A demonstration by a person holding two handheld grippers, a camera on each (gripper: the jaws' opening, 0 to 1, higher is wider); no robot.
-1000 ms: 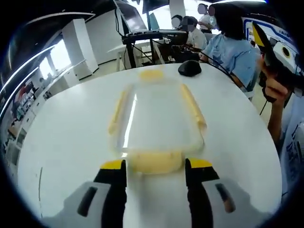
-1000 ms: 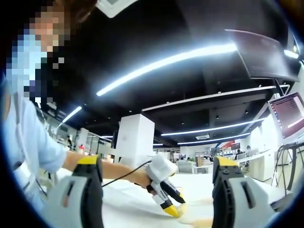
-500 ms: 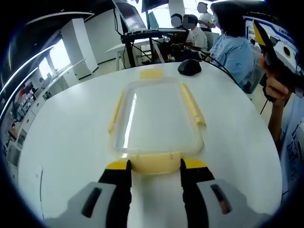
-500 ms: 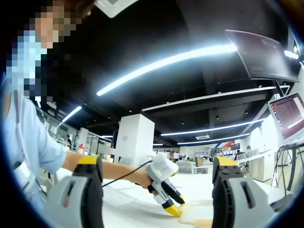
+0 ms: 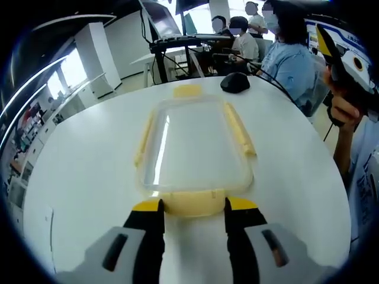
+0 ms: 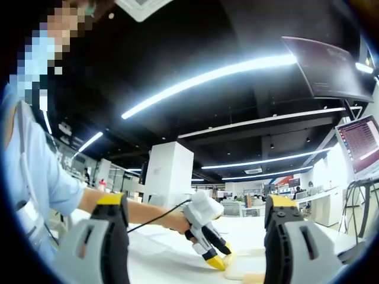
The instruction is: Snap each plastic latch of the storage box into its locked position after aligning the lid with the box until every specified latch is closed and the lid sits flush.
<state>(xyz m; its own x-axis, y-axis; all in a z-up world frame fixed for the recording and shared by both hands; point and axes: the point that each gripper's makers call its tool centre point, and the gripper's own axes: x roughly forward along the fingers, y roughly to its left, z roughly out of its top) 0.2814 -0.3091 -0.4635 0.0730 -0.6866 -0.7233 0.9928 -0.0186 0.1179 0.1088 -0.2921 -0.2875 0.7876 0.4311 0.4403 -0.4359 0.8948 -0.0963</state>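
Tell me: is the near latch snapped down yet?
Not locked. The near latch splays flat outward from the lid, between the left gripper's open jaws.

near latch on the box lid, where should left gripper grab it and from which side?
Grip the near yellow latch across its long outer edge, coming from the table side, low and flat. It is a thin flap lying splayed outward from the clear lid, and the left gripper jaws already straddle it.
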